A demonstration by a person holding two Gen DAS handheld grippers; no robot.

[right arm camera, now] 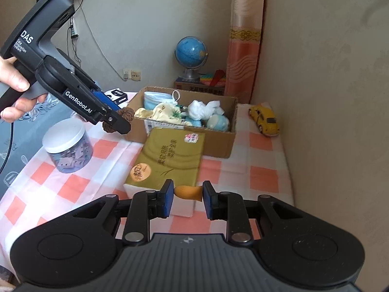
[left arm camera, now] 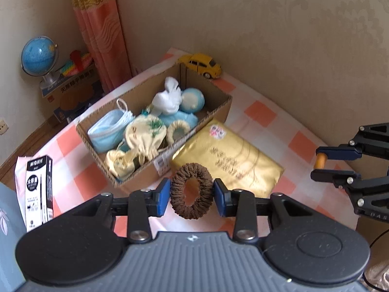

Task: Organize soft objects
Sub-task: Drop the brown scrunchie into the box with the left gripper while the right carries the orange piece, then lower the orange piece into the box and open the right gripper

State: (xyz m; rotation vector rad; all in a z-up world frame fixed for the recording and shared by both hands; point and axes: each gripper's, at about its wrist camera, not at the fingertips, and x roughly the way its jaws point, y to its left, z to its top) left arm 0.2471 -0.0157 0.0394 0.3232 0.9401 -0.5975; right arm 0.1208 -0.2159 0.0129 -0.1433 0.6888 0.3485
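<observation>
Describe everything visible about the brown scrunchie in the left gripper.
The brown scrunchie is a ruffled fabric ring with an open oval middle, soft and fuzzy-looking. It hangs in the air, facing the left wrist camera, pinched at its two sides by the blue pads of the left gripper. Only those pads touch it. It sits above the checked tablecloth, in front of the gold packet and near the cardboard box of soft things. From the right wrist view it is mostly hidden behind the gripper.

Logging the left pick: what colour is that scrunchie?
Dark brown scrunchie, clearest in the left wrist view.
</observation>
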